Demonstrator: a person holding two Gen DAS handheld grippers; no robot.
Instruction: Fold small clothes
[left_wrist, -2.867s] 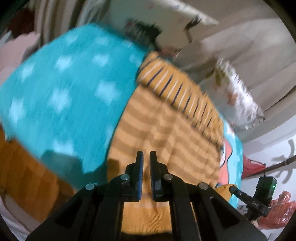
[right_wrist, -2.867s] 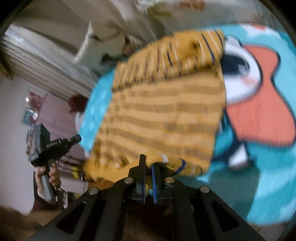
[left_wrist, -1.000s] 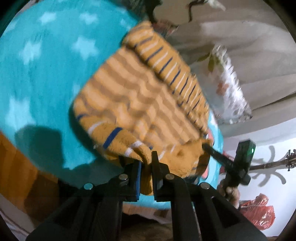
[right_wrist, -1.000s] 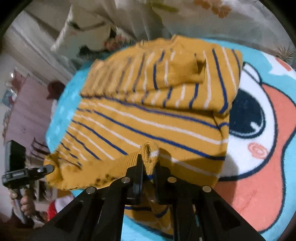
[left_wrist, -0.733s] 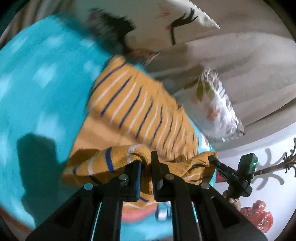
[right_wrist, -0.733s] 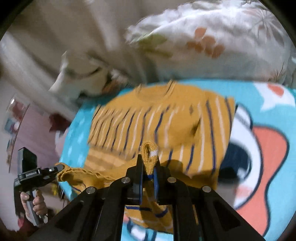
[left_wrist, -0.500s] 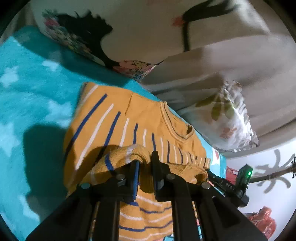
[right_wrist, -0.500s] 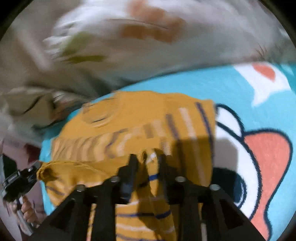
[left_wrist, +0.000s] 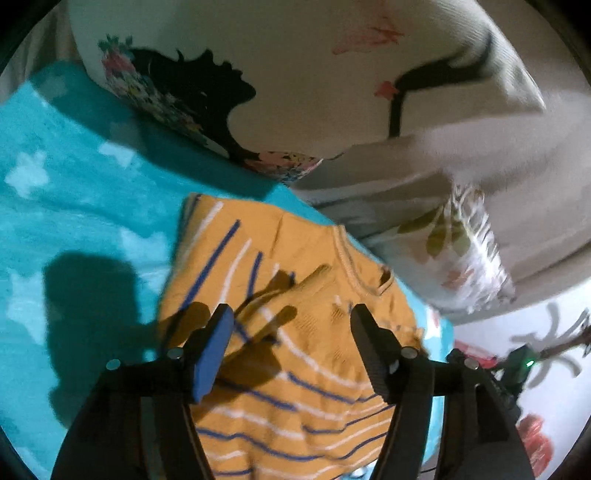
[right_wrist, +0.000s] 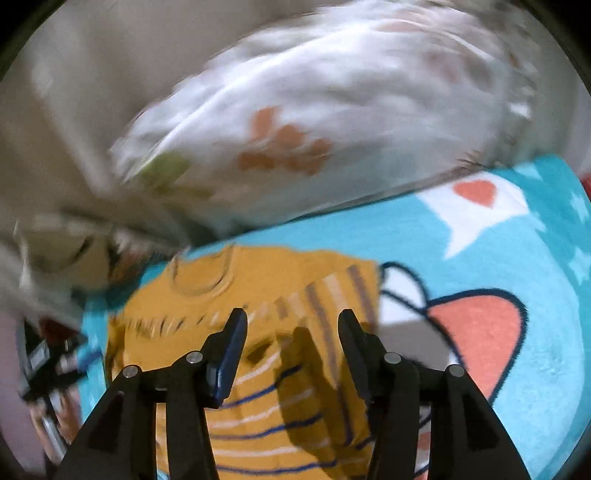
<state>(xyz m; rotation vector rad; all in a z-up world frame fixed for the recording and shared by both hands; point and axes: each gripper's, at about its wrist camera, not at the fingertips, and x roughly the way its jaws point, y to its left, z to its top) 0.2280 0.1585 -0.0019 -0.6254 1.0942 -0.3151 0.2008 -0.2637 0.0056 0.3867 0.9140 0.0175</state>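
My left gripper (left_wrist: 291, 319) has its jaws spread wide with nothing between them, hanging just over the near half of the mustard striped sweater (left_wrist: 295, 332). My right gripper (right_wrist: 290, 325) is also spread wide and holds nothing, poised over the same sweater (right_wrist: 258, 295). The sweater lies folded on the turquoise blanket (left_wrist: 74, 221), its round neckline (left_wrist: 362, 273) at the far end, blue and white stripes across the body, and a bottom layer doubled up over the chest. In the right wrist view the blanket (right_wrist: 535, 332) shows a cartoon print with a coral patch to the right of the sweater. Pillows (left_wrist: 295, 74) sit just beyond the sweater's far edge; the floral one (right_wrist: 314, 129) is blurred.
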